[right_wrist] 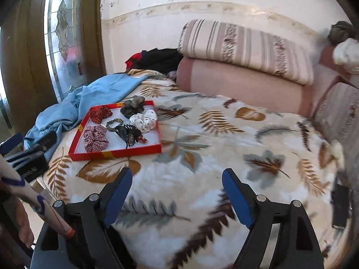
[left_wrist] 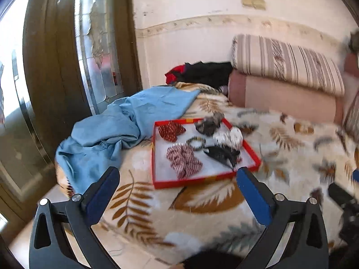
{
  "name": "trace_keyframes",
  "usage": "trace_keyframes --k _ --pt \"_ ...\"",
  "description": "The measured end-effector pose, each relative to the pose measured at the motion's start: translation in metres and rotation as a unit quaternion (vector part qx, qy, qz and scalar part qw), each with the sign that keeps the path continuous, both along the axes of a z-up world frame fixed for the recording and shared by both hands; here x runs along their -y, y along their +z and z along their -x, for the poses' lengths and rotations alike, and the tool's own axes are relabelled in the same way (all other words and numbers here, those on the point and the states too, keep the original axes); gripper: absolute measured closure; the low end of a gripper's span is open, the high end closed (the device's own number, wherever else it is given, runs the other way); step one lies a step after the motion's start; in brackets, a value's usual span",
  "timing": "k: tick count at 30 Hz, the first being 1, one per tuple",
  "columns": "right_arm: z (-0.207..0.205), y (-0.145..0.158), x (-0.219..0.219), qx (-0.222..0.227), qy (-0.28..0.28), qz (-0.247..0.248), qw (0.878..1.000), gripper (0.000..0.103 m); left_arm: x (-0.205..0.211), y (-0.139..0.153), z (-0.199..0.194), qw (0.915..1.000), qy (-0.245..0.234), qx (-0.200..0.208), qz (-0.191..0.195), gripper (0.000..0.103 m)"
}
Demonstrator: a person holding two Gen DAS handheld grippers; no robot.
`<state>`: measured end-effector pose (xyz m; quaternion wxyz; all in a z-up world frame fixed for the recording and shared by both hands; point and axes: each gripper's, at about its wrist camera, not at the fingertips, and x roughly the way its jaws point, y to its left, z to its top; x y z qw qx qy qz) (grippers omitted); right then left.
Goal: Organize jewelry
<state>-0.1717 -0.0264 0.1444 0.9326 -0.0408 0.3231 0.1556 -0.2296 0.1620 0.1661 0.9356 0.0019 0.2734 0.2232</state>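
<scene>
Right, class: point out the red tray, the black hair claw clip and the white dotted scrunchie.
red tray (right_wrist: 116, 153), right wrist view, near front wall.
black hair claw clip (right_wrist: 127, 135), right wrist view, its dark body.
white dotted scrunchie (right_wrist: 144, 120), right wrist view, middle of the fabric.

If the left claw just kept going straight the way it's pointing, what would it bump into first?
Probably the red tray of hair ties: its near rim lies straight ahead between the open fingers of the left gripper. Pointing downward, it might touch the leaf-print blanket just before it; depth is hard to judge.
</scene>
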Motion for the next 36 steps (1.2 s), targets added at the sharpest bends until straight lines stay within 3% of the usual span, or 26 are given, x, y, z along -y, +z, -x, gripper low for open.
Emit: trace_keyframes --k 7,15,19,36 --pt "0.024 0.012 0.017 0.035 -0.018 -0.002 0.999 0.014 0.016 0.003 0.018 0.9997 -0.002 0.005 -0.026 0.0" --pt "0.023 -0.002 0.01 0.02 -0.005 0.01 1.0 0.014 0.008 -0.014 -0.001 0.9964 0.003 -0.083 -0.015 0.0" --pt "0.019 -0.007 0.004 0.01 -0.002 0.021 1.0 0.014 0.01 -0.023 -0.004 0.9952 0.002 -0.094 -0.024 0.0" --pt "0.016 -0.02 -0.016 -0.007 0.011 0.05 0.999 0.014 -0.008 -0.04 -0.013 0.9936 0.006 -0.113 0.0 0.0"
